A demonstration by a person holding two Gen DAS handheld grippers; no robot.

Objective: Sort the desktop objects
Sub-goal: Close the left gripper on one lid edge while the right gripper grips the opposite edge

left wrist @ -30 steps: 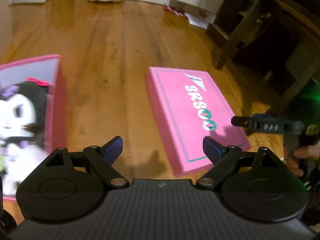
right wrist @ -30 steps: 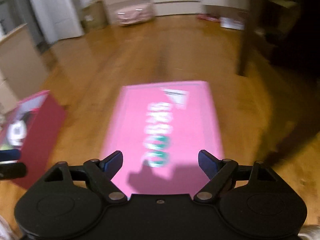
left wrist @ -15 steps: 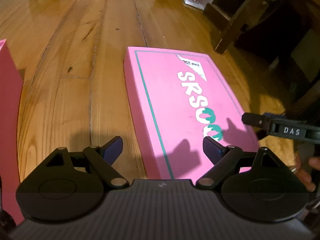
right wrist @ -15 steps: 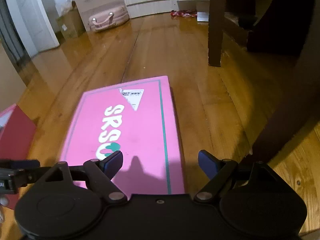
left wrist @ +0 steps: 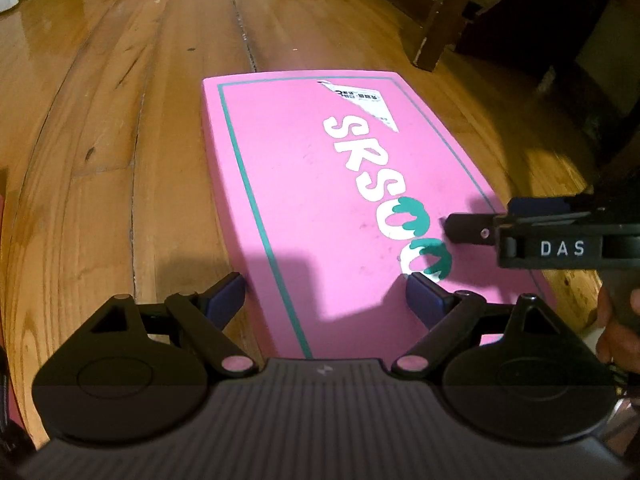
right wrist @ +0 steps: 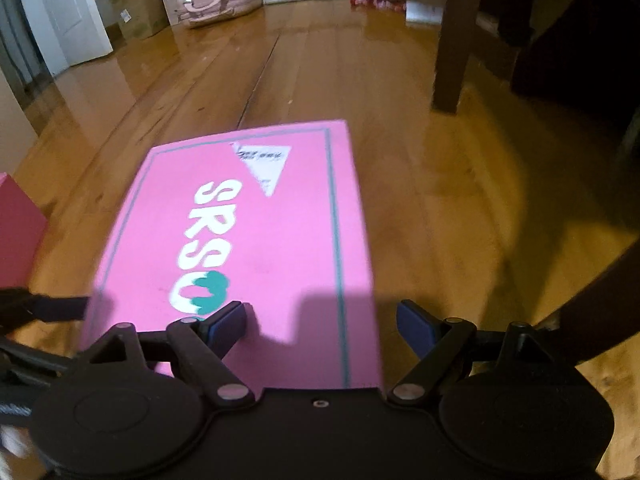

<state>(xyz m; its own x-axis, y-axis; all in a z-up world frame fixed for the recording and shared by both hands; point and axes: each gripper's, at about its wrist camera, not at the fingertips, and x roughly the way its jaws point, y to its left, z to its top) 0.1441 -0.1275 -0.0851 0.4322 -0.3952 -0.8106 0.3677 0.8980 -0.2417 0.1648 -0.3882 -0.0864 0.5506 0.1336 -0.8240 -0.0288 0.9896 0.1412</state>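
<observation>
- Two grippers hang low over one flat pink box point(left wrist: 332, 200) that lies on a wooden floor point(left wrist: 100, 140).
- White letters "SRSOO", the last two topped with green, run along the box lid, and a torn white label point(left wrist: 366, 104) sits near its far end.
- In the left wrist view, the left gripper point(left wrist: 326, 294) stands over the box's near left corner: one blue pad is above the bare floor just beside the long left edge, the other above the lid near the last letter.
- Its jaws have just been opening wider and stand apart; the pads press on nothing.
- The right gripper point(right wrist: 320, 318) stands over the near right part of the box, its left pad above the lid and its right pad beyond the long right edge, above the floor.
- Its jaws are also apart, gripping nothing.
- From the left wrist view, the right gripper's finger point(left wrist: 472, 229) reaches in from the right over the lid; fingers of a hand point(left wrist: 616, 330) show at the edge behind it.
- A second, darker pink box point(right wrist: 18, 232) stands to the left, well apart.
- A dark table leg point(right wrist: 454, 36) rises beyond the box's far right corner, and a pink case point(right wrist: 220, 2) lies by the far wall.
</observation>
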